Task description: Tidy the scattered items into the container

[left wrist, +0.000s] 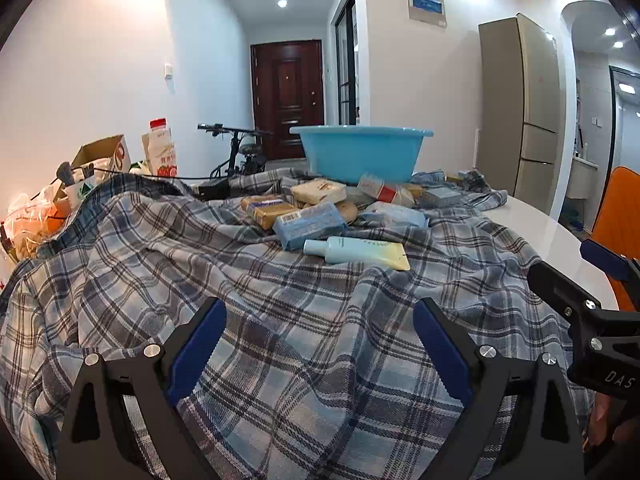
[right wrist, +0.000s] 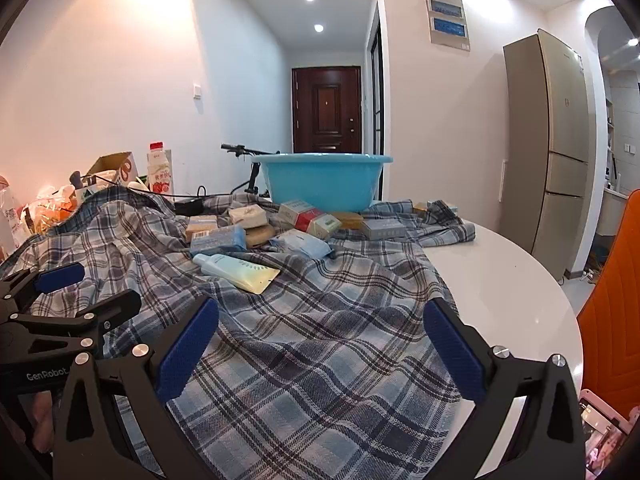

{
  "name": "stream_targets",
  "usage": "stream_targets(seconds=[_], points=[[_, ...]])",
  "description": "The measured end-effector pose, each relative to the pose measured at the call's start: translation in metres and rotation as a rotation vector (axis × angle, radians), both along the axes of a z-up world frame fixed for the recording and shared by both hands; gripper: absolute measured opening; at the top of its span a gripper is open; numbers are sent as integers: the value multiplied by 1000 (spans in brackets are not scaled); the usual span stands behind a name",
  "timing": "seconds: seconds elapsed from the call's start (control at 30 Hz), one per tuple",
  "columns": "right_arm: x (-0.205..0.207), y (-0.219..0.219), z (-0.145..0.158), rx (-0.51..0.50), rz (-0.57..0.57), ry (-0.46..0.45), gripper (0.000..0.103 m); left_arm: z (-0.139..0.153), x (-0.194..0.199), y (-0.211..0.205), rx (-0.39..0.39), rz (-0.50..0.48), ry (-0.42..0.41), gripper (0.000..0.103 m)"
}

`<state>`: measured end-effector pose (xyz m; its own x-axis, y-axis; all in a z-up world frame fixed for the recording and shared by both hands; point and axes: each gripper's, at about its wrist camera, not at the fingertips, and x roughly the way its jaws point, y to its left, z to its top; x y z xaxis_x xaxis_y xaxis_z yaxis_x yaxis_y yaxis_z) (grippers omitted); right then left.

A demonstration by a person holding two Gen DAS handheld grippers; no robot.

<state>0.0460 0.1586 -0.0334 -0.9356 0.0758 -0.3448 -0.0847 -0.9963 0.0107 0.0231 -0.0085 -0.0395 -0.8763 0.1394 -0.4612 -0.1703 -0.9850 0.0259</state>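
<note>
A light blue plastic basin (left wrist: 362, 152) (right wrist: 322, 178) stands at the far side of a plaid cloth. In front of it lie scattered items: a pale blue tube (left wrist: 356, 251) (right wrist: 236, 270) nearest me, a blue packet (left wrist: 310, 226) (right wrist: 218, 240), tan soap bars (left wrist: 318, 191) (right wrist: 248, 214), a red and white box (left wrist: 384, 191) (right wrist: 306, 214) and a pale wipes pack (left wrist: 394, 214) (right wrist: 302, 243). My left gripper (left wrist: 320, 336) hovers open above the cloth, short of the tube. My right gripper (right wrist: 322, 340) is open too, nothing between its fingers.
The plaid cloth (left wrist: 248, 300) (right wrist: 320, 320) covers most of a white round table (right wrist: 500, 280). Clutter sits at the far left: a cardboard box (left wrist: 102, 154), a milk bottle (left wrist: 162, 152), bags. An orange chair (right wrist: 612, 320) stands right. A fridge (right wrist: 548, 148) is behind.
</note>
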Motion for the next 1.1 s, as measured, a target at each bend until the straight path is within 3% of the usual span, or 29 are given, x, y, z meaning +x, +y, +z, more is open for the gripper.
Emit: stream_targets(seconds=[0.17, 0.73, 1.1], points=[[3, 4, 0, -25, -14, 22, 102, 2, 3, -4, 22, 12, 29, 103], [2, 4, 0, -26, -13, 4, 102, -1, 1, -1, 18, 5, 3, 103], [1, 5, 0, -28, -14, -1, 102, 1, 5, 1, 7, 8, 33, 103]])
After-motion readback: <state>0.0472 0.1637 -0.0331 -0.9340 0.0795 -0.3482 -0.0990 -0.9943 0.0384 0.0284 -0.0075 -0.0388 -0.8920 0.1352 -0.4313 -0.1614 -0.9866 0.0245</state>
